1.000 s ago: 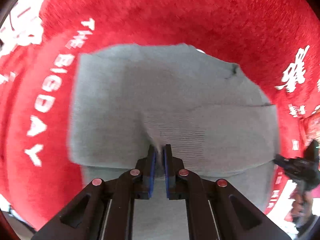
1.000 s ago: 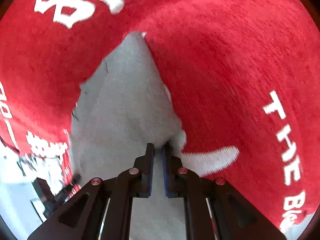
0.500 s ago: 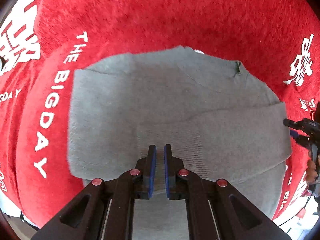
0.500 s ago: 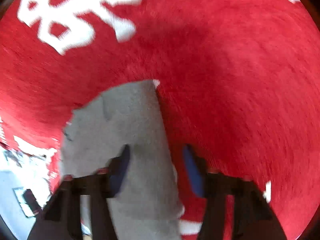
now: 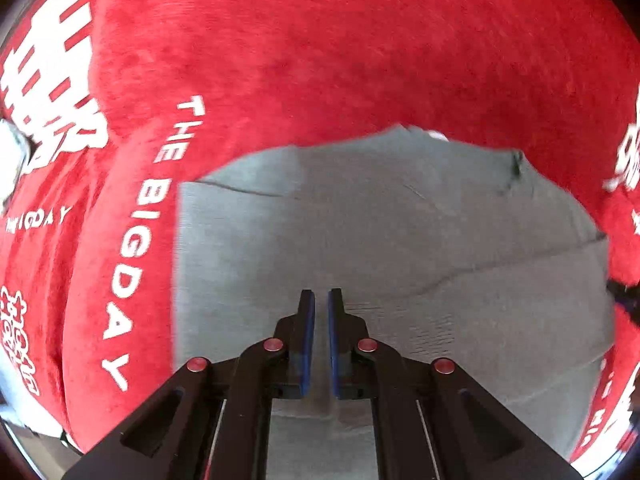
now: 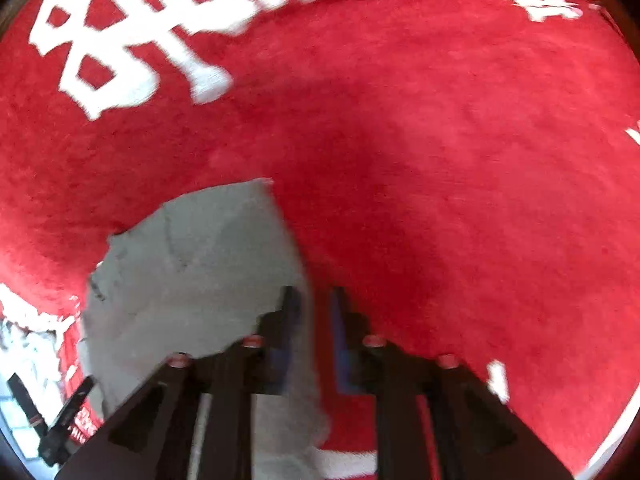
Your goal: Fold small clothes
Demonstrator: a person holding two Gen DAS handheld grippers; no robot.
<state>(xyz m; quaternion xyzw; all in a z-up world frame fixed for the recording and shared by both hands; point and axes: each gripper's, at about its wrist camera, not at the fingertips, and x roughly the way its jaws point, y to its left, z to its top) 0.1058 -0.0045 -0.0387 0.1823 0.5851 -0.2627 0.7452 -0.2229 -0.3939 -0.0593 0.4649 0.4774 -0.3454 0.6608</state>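
Observation:
A small grey knit garment [image 5: 380, 240] lies folded flat on the red cloth, with a fold edge running across its right half. My left gripper [image 5: 321, 308] hangs over the garment's near part, shut, with nothing between its blue pads. In the right wrist view the same garment [image 6: 192, 280] fills the lower left. My right gripper [image 6: 315, 312] stands over its right edge. Its jaws are opening a little, and the edge lies under the gap without being pressed by the pads.
A red plush cloth [image 5: 320, 60] with white lettering covers the whole work surface [image 6: 440, 160]. A dark part of the other gripper [image 6: 52, 428] shows at the lower left of the right wrist view, near the surface's pale edge.
The cloth puckered at my left fingertips a second ago now lies flat, and that gripper has drawn back over the garment. The right jaws have parted and shifted along the garment's edge.

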